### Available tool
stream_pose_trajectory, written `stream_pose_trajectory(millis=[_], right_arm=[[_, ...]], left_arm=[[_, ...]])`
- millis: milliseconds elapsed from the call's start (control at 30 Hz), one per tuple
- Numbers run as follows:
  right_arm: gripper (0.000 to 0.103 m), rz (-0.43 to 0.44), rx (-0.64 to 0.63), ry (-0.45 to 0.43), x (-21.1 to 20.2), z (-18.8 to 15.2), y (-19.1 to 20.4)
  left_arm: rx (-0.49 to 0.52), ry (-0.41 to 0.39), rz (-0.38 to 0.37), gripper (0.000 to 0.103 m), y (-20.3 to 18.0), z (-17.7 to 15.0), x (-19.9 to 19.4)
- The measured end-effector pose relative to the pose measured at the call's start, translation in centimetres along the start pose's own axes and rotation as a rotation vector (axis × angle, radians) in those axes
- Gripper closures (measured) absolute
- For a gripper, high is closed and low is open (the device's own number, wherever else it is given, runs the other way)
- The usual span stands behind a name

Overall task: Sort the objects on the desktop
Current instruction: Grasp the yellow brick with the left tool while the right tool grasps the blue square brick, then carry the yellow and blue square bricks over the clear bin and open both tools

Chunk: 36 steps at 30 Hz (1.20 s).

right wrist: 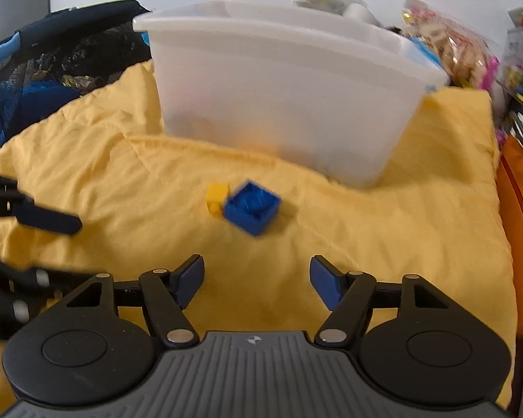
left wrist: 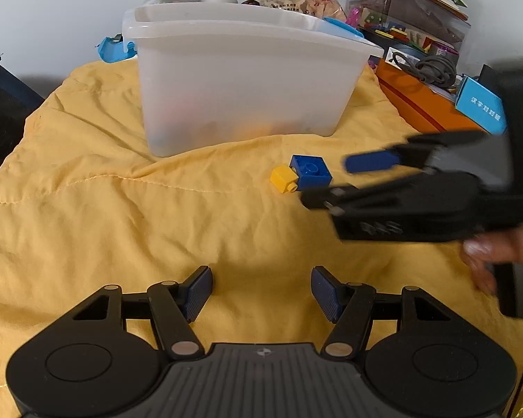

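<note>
A blue brick (left wrist: 310, 171) (right wrist: 252, 208) lies on the yellow cloth (left wrist: 122, 216) with a small yellow brick (left wrist: 284, 177) (right wrist: 216, 198) touching its left side. Behind them stands a translucent white bin (left wrist: 240, 76) (right wrist: 282, 94) with coloured pieces faintly showing through its wall. My left gripper (left wrist: 261, 291) is open above bare cloth, nothing between its blue pads. My right gripper (right wrist: 257, 280) (left wrist: 331, 181) is open, just short of the blue brick, empty; in the left wrist view it comes in from the right, its tips next to the brick.
An orange box (left wrist: 425, 104) with a cable and a blue card lies right of the cloth. Clear cases of toys (left wrist: 408, 17), books and snack bags crowd the back. A dark bag (right wrist: 52, 59) sits at the left. A hand (left wrist: 498, 254) holds the right gripper.
</note>
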State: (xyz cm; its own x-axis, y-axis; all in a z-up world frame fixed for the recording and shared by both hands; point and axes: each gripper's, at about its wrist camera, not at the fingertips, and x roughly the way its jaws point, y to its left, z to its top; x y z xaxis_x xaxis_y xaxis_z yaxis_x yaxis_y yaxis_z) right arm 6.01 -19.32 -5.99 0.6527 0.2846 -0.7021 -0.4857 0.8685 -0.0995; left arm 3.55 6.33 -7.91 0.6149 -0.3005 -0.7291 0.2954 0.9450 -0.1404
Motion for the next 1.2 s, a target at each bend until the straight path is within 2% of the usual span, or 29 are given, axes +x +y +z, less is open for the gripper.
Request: stream_pose_trajectory(millis=[67,167,233,300,500,600,667,733,800,933,1000,1067,1200], right_arm=[[0.043,-0.002,-0.028,-0.026,0.7,1.1,0.3],[0.053,-0.008,-0.105,-0.004,2.6,2.2,1.0],[0.061,0.022,-0.127,0.007,3.4,2.4,0.9],[0.064,0.044,-0.132,0.009,3.4,2.4,0.7],[0.065,0.036,-0.080,0.012,0.6,0.4,-0.4],[0.065,0.014,-0.034,0.030,-0.4,-0.7,-1.3],[0.065,-0.003,-0.003,0.040,-0.7,-1.4,-1.9],[0.065,-0.004,0.032,0.046,-0.8,-2.0,-2.3],[0.065,-0.006,0.052,0.043,-1.0,-2.1,-2.4],[0.065,-0.015,0.052,0.040,-0.9,-2.1,-2.2],[0.065,-0.014,0.054,0.038,-0.8,-2.0,-2.2],[0.065,-0.011,0.049,0.035,-0.7,-1.9,-2.2],[0.062,-0.008,0.049,0.031,-0.4,-1.9,-2.2]], left_arm=[[0.006,-0.004,0.002,0.037,0.0,0.1,-0.1],[0.013,-0.005,0.006,0.037,0.2,0.4,-0.1],[0.015,-0.011,0.000,0.037,0.3,0.9,0.1],[0.032,-0.028,-0.006,0.037,0.1,1.8,0.6],[0.029,-0.059,-0.027,0.037,-0.9,5.3,3.0],[-0.014,-0.044,-0.027,0.045,-1.7,6.9,4.8],[-0.022,-0.024,0.000,0.053,-2.3,7.4,6.0],[-0.028,-0.004,0.017,0.073,-2.7,7.7,7.1],[-0.023,0.027,0.038,0.086,-2.8,7.7,7.9],[0.017,0.029,0.024,0.086,-2.7,7.0,7.3],[0.041,0.018,-0.015,0.086,-2.8,6.4,5.9],[0.083,0.012,-0.012,0.086,-3.0,5.4,4.4],[0.058,0.036,-0.024,0.086,-2.5,3.2,2.7]])
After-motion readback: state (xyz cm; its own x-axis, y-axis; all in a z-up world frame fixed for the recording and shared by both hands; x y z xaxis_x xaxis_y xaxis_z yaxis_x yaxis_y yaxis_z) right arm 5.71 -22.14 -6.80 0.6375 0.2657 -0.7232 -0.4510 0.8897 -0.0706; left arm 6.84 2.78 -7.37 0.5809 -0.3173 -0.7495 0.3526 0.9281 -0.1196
